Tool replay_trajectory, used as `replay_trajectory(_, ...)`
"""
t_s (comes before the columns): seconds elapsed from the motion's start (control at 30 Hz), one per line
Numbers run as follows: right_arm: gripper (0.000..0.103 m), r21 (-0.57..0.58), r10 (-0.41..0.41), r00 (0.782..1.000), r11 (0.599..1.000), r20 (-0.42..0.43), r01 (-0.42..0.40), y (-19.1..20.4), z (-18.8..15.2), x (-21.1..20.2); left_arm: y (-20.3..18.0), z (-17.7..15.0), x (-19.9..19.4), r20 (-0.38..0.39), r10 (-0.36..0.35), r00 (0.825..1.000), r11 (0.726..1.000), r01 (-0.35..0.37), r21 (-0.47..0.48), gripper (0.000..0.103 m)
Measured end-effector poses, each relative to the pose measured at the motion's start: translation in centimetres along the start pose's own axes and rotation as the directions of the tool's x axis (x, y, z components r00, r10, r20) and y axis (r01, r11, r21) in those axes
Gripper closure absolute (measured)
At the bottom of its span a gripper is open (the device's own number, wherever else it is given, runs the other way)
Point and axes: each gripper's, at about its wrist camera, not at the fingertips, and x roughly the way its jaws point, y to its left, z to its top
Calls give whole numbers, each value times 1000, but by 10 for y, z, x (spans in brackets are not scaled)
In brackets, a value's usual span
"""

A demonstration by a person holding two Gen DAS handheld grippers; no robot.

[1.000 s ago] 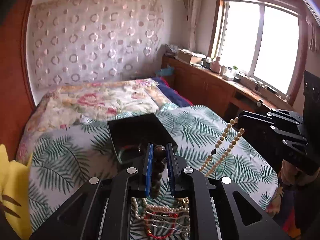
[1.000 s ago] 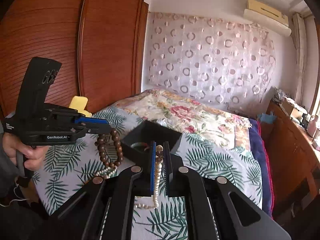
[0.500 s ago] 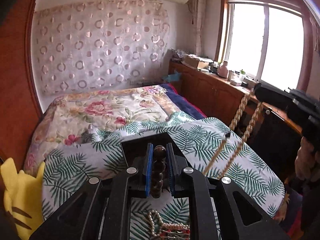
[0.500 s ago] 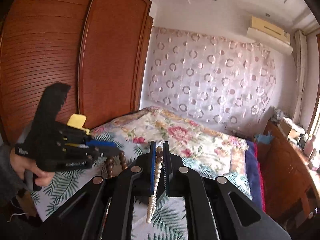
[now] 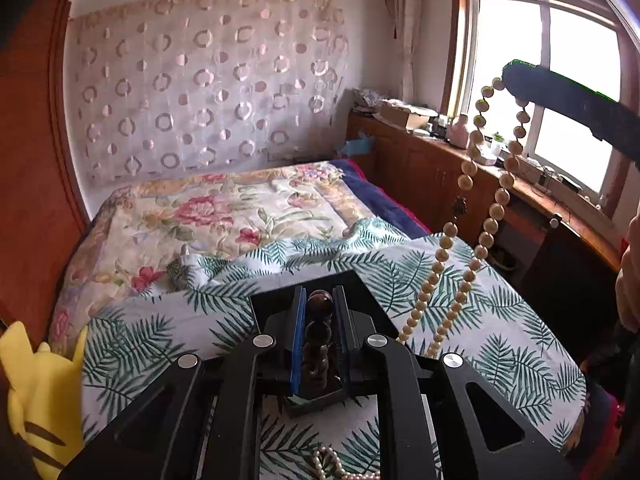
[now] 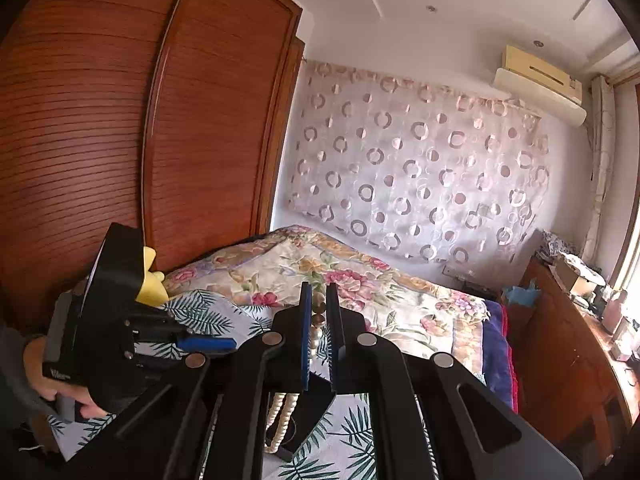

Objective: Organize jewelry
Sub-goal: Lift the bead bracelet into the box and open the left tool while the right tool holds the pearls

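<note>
My left gripper point(image 5: 319, 300) is shut on a dark brown wooden bead bracelet point(image 5: 318, 330), held above a black jewelry box point(image 5: 360, 292) on the palm-leaf bedspread. My right gripper point(image 6: 319, 300) is shut on a cream pearl necklace point(image 6: 318, 320), which hangs down below the fingers over the black box point(image 6: 316, 404). In the left wrist view the necklace point(image 5: 476, 184) dangles in a long loop from the right gripper point(image 5: 510, 74) at upper right. The left gripper point(image 6: 232, 345) shows at lower left in the right wrist view.
More jewelry, a white pearl strand point(image 5: 332, 462), lies on the bedspread near the bottom edge. A yellow plush toy point(image 5: 36, 392) sits at the left. A wooden wardrobe point(image 6: 120, 120) stands left; a wooden counter point(image 5: 460, 168) runs under the window.
Both grippers have risen with their jewelry. The pearl necklace now hangs higher and longer over the box. The pile of jewelry has slid down out of the left view.
</note>
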Motion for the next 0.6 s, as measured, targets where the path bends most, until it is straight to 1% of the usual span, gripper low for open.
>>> replay_trajectory(0.27,95,-12,-6,999,1000,-53,6,5,-13,29,9,-24,31,-67,5,998,1000,-7,-29,91)
replay_trajectory(0.4,95,4,-9,997,1000,-75,9,4,-20,43,11,-31,40,-80,9,997,999,-13,-39,91)
replay_trajectory(0.6,95,34,6,990,999,-138,-1,7,-38,72,11,-36,44,-88,18,996,999,-21,-39,90)
